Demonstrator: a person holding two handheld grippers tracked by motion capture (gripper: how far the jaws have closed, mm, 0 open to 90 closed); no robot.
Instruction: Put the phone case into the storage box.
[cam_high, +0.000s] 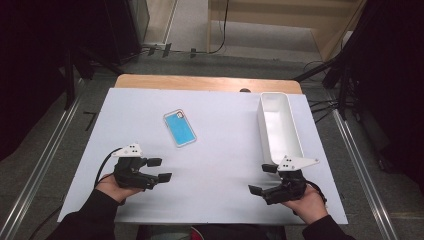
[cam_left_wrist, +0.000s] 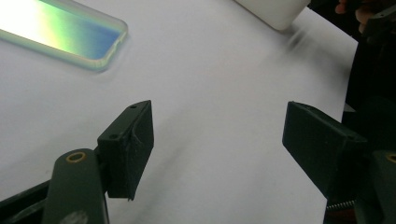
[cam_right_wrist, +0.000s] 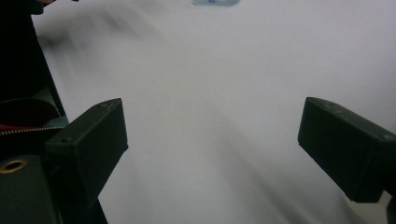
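Observation:
A blue phone case with a clear rim (cam_high: 179, 128) lies flat on the white tabletop (cam_high: 215, 150), left of centre; its iridescent end (cam_left_wrist: 60, 32) appears at the top left of the left gripper view. A long white bin (cam_high: 278, 128) stands empty at the right side. My left gripper (cam_high: 159, 169) rests low at the front left, open, nothing between its jaws, pointing right. My right gripper (cam_high: 263, 179) sits at the front right just below the bin's near end, open and empty, pointing left. Its own view looks across bare tabletop toward the case (cam_right_wrist: 215, 2).
A wooden table edge (cam_high: 207, 82) runs behind the white top. Metal rails (cam_high: 45, 155) flank the table on the floor. Dark stands and cables (cam_high: 345, 85) crowd the back right. A corner of the bin (cam_left_wrist: 275, 11) shows far off in the left gripper view.

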